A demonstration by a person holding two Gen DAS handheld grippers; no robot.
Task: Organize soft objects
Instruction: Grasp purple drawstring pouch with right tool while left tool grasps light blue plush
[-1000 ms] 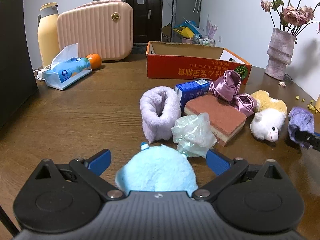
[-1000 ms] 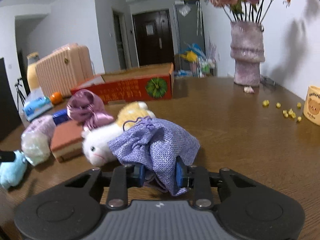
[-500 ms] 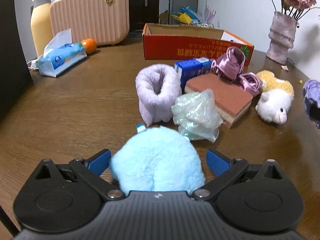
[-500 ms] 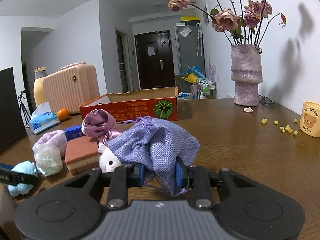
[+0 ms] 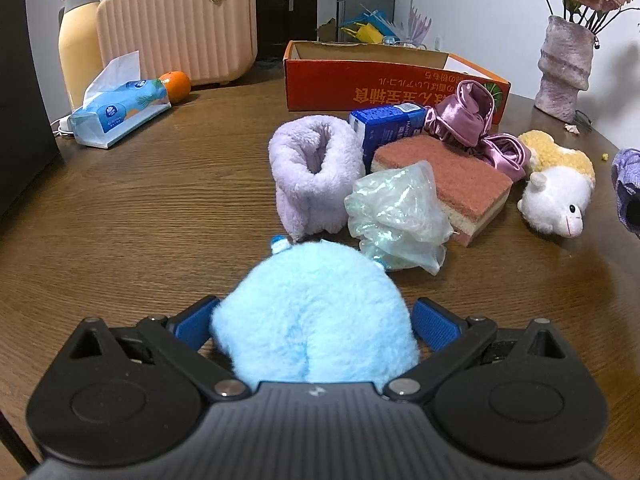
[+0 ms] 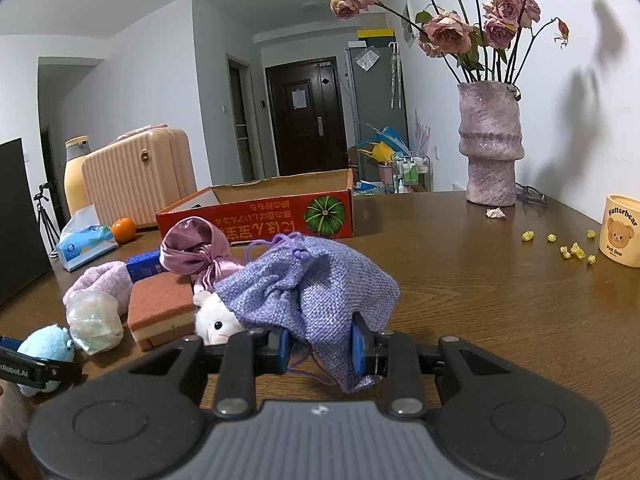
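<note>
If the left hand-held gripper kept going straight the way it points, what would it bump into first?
Probably the crumpled clear plastic bag, or the lilac fleece roll beside it. The blue plush toy between its fingers would arrive first. Depth is unclear.

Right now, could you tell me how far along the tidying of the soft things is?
Nothing shows inside the orange box yet. In hand: the right gripper pinches the purple drawstring pouch; the left gripper flanks the blue plush. Left: fleece roll, sponge, sheep plush, satin pouch.

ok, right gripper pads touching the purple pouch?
Touching. The right wrist view shows the right gripper with both blue pads clamped on the purple pouch, fabric bunched between them.
</note>
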